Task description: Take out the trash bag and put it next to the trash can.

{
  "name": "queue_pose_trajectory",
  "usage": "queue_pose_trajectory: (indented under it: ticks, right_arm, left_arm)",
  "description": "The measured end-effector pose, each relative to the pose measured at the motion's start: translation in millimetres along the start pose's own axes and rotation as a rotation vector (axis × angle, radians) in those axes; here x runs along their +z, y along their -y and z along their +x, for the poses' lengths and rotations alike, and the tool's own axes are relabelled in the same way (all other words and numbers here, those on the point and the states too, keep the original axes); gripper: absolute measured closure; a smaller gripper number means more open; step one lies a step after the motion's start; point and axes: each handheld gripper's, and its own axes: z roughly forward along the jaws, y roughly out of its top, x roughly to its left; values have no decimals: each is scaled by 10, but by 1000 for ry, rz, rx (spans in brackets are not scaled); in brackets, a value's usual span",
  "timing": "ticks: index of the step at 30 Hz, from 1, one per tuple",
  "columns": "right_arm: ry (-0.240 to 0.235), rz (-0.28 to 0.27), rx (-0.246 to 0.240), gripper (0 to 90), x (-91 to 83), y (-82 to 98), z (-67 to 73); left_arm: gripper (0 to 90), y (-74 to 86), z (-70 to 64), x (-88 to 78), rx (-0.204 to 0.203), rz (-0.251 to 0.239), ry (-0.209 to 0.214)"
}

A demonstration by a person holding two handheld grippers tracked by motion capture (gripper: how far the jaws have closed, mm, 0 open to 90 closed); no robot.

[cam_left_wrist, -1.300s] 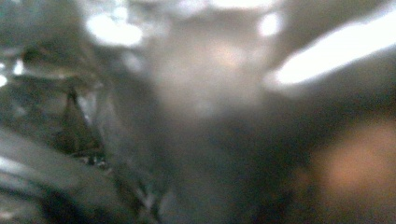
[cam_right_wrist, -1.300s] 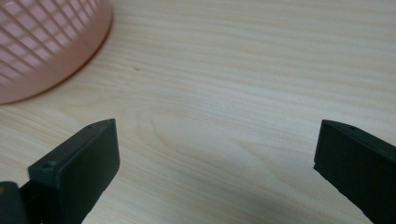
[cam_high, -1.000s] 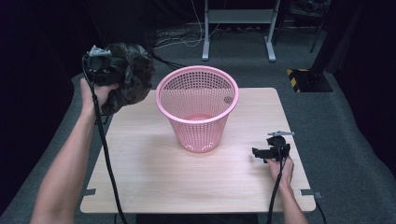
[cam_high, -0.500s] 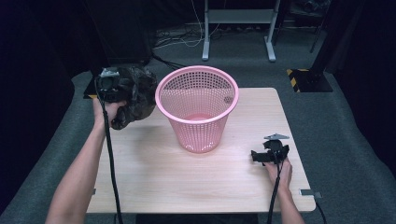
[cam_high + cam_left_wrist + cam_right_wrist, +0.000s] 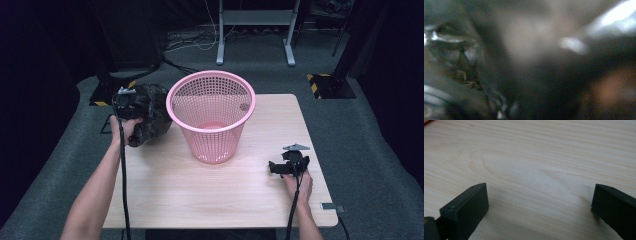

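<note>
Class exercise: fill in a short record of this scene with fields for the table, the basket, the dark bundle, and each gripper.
table: light wood
basket: pink mesh, upright, mid-table
dark bundle: crumpled dark material, left of the basket, at the left gripper
left gripper: beside the basket rim; jaws hidden, its own view blurred
right gripper: open, low over bare wood, holding nothing

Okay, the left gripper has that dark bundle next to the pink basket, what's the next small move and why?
Probably lift the left gripper and carry the dark crumpled bundle rightward over the rim of the pink basket. The bundle sits beside the basket's wall, below its rim, so it likely needs height before it can go in. The right gripper rests open on the table, well aside.
</note>
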Motion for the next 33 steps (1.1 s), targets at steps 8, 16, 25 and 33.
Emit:
queue_pose_trajectory:
  ticks: [8,16,25,33]
  right_arm:
    - [-2,-3,-4,4,-1,2,-3]
    - [-4,-7,-8,15,-5,4,-1]
    - [-7,-11,-9,22,-6,6,0]
    - [-8,-13,-10,26,-7,7,0]
  left_arm:
    - [844,69,-112,281,9,16,0]
    - [843,81,-185,561,21,11,-36]
    - [825,116,-196,676,12,25,-37]
    - [541,110,-192,644,12,37,-28]
